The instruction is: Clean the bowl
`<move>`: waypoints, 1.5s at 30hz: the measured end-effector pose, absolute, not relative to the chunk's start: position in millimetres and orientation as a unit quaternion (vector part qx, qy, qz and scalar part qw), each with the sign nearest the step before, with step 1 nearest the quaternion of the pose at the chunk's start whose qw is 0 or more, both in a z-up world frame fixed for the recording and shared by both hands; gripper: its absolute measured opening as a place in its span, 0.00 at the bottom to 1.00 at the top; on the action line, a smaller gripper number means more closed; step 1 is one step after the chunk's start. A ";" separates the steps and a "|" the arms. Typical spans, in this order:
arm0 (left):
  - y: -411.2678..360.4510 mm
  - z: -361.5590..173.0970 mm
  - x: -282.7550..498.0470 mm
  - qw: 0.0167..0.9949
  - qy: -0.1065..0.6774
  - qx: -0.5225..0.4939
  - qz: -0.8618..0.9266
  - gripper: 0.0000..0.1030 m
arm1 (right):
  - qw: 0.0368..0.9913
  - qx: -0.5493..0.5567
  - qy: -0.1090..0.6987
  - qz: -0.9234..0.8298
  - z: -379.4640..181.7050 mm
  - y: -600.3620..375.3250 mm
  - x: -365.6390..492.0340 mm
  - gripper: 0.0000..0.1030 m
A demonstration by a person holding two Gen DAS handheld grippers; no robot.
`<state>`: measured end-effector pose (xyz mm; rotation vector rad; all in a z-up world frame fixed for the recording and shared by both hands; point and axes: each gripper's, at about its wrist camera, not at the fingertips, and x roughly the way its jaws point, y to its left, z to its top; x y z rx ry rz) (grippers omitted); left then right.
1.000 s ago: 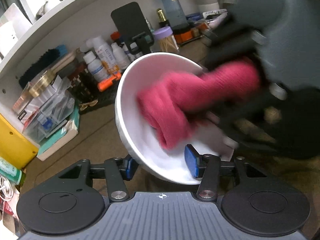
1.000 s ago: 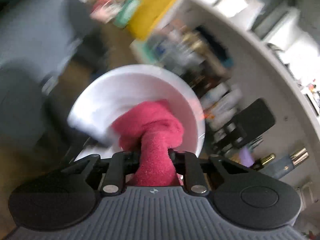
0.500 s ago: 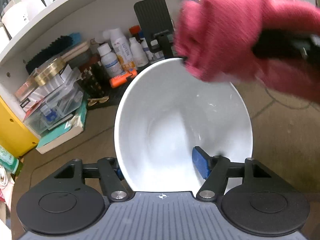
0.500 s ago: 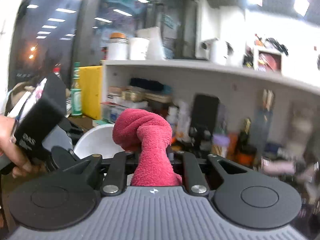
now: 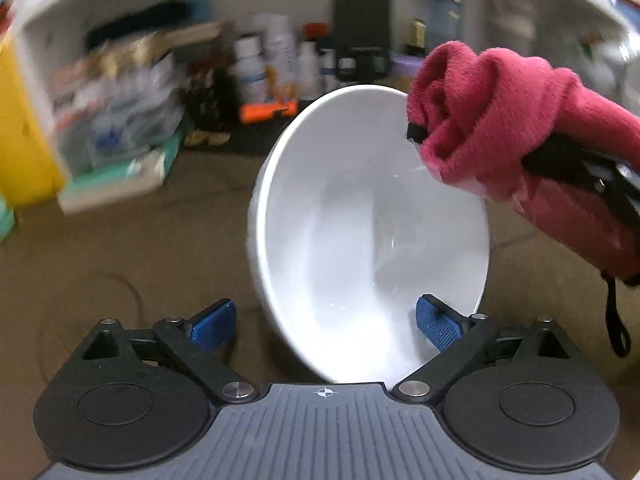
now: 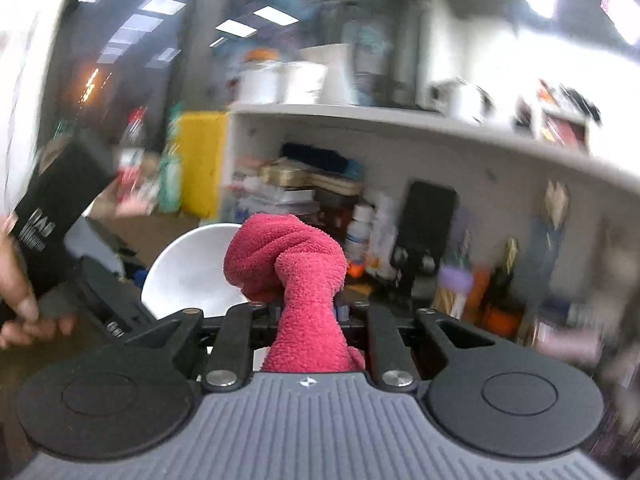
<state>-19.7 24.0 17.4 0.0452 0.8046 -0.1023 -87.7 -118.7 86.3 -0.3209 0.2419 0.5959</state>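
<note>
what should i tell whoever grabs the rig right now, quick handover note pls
Left gripper: its blue pads sit either side of the white bowl, tilted on edge above the brown table; pads look loose, grip unclear.
Right gripper: shut on the pink cloth, held outside the bowl by its upper right rim.
Done: bowl interior looks clean, no residue visible.
Left: judge whether another wipe is needed, then set bowl and cloth down.

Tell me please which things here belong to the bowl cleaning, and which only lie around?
Belong to the job:
- white bowl, between the open left gripper fingers
- pink cloth, clamped in the right gripper

Only lying around:
- white bottles on the shelf
- orange tool
- black phone stand
- yellow box
</note>
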 end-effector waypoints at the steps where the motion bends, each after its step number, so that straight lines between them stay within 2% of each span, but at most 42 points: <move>1: 26.0 16.8 -20.1 0.923 0.382 0.018 -0.051 0.49 | 0.927 -0.192 0.122 0.300 90.7 -111.4 -88.2 0.18; 2: 27.9 16.4 -20.5 0.926 0.373 0.014 -0.053 0.38 | 0.914 -0.230 0.128 0.308 94.5 -103.2 -89.3 0.18; 3: 28.9 19.5 -20.3 0.925 0.375 0.012 -0.061 0.32 | 0.900 -0.269 0.138 0.313 96.1 -94.5 -91.3 0.18; 6: 16.5 24.7 -27.2 0.924 0.367 0.082 -0.064 0.31 | 0.871 -0.344 0.172 0.306 90.4 -74.2 -93.0 0.18; 9: 7.0 25.2 -34.4 0.921 0.363 0.125 -0.072 0.32 | 0.863 -0.350 0.208 0.298 79.4 -59.9 -77.5 0.18; 15: 8.6 25.6 -33.1 0.912 0.377 0.140 -0.082 0.34 | 0.890 -0.262 0.210 0.309 78.0 -44.9 -39.5 0.17; 21: 43.6 29.3 -13.7 0.911 0.384 0.148 -0.039 0.40 | 0.933 -0.059 0.093 0.344 114.1 -92.7 -53.0 0.17; 23: 55.8 32.3 -7.0 0.912 0.383 0.148 -0.019 0.41 | 0.936 0.013 0.076 0.344 122.9 -117.5 -54.2 0.17; 25: 70.3 38.6 0.4 0.914 0.378 0.148 0.003 0.43 | 0.940 0.036 0.072 0.331 122.2 -132.0 -53.5 0.17; 26: 72.5 42.8 0.6 0.915 0.373 0.153 0.006 0.46 | 0.943 0.038 0.071 0.323 119.5 -135.9 -52.5 0.18; 28: 72.4 51.6 -1.3 0.917 0.360 0.172 0.008 0.62 | 0.944 0.055 0.086 0.315 107.5 -140.8 -45.4 0.18; 30: 61.7 60.7 -12.7 0.916 0.335 0.222 -0.002 0.83 | 0.942 0.081 0.103 0.308 89.9 -146.3 -38.5 0.18; 32: 45.2 68.4 -32.0 0.907 0.309 0.285 -0.030 0.95 | 0.940 0.109 0.113 0.302 73.3 -151.4 -33.2 0.18; 35: 23.0 76.3 -57.8 0.886 0.284 0.357 -0.081 0.97 | 0.935 0.148 0.128 0.296 53.0 -161.4 -26.4 0.18; 38: -3.5 66.8 -83.8 0.825 0.274 0.466 -0.163 0.96 | 0.934 0.148 0.143 0.291 49.6 -162.7 -19.8 0.18; 40: -13.4 50.5 -80.6 0.772 0.291 0.526 -0.205 0.84 | 0.934 0.146 0.149 0.291 48.2 -161.4 -16.4 0.18; 44: -14.0 33.4 -51.8 0.731 0.318 0.564 -0.216 0.64 | 0.932 0.140 0.158 0.295 47.7 -159.1 -19.0 0.20; 45: -11.7 29.4 -43.0 0.718 0.331 0.569 -0.224 0.63 | 0.932 0.137 0.159 0.297 47.7 -158.7 -20.4 0.20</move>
